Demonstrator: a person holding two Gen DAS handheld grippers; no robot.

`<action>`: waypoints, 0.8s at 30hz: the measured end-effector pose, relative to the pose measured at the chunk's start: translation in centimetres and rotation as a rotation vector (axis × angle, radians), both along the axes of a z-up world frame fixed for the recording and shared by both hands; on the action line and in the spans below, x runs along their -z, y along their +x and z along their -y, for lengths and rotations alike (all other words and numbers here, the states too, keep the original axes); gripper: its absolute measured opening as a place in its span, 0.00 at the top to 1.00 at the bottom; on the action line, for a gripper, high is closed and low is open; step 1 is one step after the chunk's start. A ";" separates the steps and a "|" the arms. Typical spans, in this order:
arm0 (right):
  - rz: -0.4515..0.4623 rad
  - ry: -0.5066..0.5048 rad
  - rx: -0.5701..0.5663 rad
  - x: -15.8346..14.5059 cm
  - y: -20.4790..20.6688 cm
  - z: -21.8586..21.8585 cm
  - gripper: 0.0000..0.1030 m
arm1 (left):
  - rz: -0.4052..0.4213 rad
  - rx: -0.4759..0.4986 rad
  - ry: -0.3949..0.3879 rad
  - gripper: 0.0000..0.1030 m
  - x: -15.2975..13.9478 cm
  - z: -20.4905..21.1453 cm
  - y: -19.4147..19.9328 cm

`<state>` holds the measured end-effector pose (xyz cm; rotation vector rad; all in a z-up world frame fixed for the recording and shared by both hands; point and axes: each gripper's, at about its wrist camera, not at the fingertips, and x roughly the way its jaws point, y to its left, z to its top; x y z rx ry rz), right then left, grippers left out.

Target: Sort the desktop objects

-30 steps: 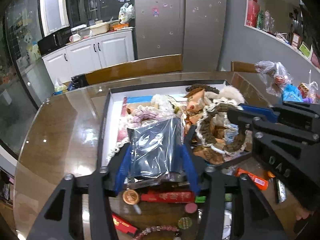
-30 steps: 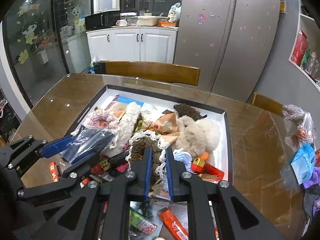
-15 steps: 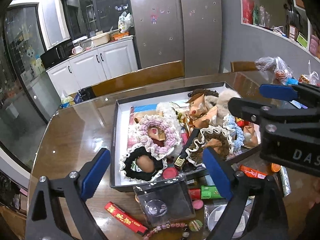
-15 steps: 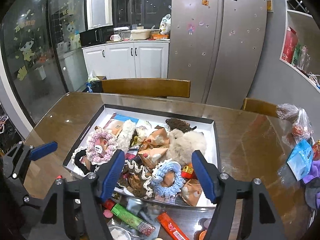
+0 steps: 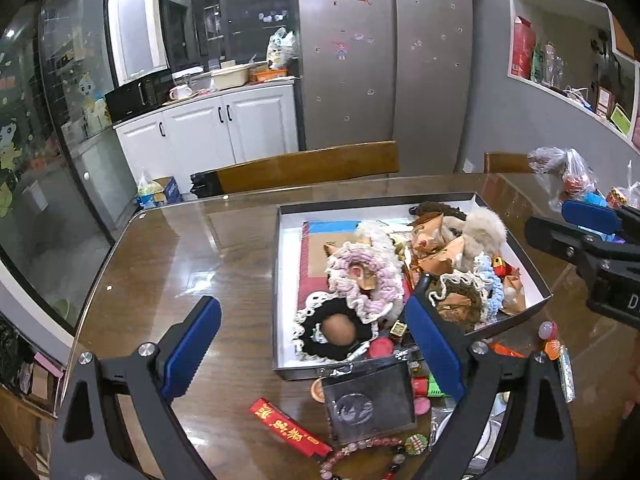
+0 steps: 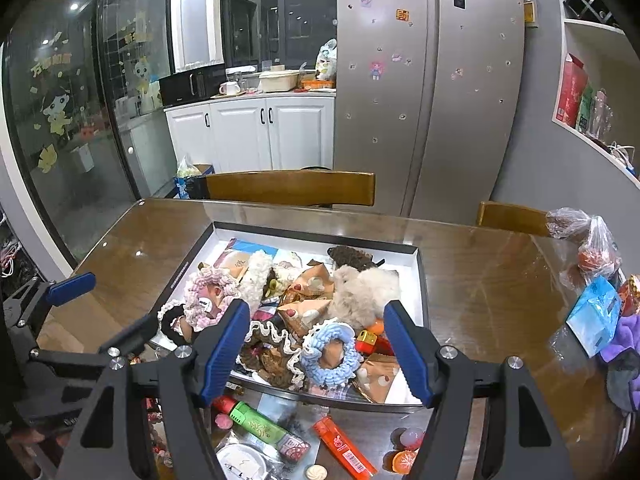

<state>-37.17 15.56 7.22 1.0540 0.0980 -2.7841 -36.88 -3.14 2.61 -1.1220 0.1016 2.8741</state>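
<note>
A black-rimmed white box (image 5: 280, 280) (image 6: 420, 280) on the table holds a heap of crocheted scrunchies, a fluffy beige toy (image 6: 364, 288) and snack packets. My left gripper (image 5: 314, 354) is open and empty above the box's near left corner. A dark plastic packet (image 5: 368, 404) lies on the table just in front of the box. My right gripper (image 6: 316, 352) is open and empty over the box's near edge, above a blue scrunchie (image 6: 330, 354). Small items lie before the box: a red packet (image 5: 288, 428), a bead bracelet (image 5: 360, 450), a green tube (image 6: 260, 426), an orange lighter (image 6: 344, 444).
Plastic bags (image 6: 588, 256) and a blue pouch (image 6: 594, 316) sit at the table's right edge. Two wooden chair backs (image 6: 288, 188) stand behind the table. A fridge (image 6: 432, 80) and white cabinets are further back. Bare glass-topped table (image 5: 168, 264) lies left of the box.
My left gripper opened and let go of the dark plastic packet, which now lies in front of the box. My right gripper opened too. Both pulled back and up.
</note>
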 end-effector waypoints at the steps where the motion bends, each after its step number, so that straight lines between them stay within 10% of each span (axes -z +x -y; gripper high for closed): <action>1: 0.001 0.001 0.000 0.0 0.0 0.0 0.31 | 0.001 0.000 0.005 0.08 0.0 0.1 0.1; 24: -0.006 -0.015 -0.014 -0.8 0.9 0.0 0.31 | 0.213 0.072 -0.007 0.08 8.1 -4.3 2.0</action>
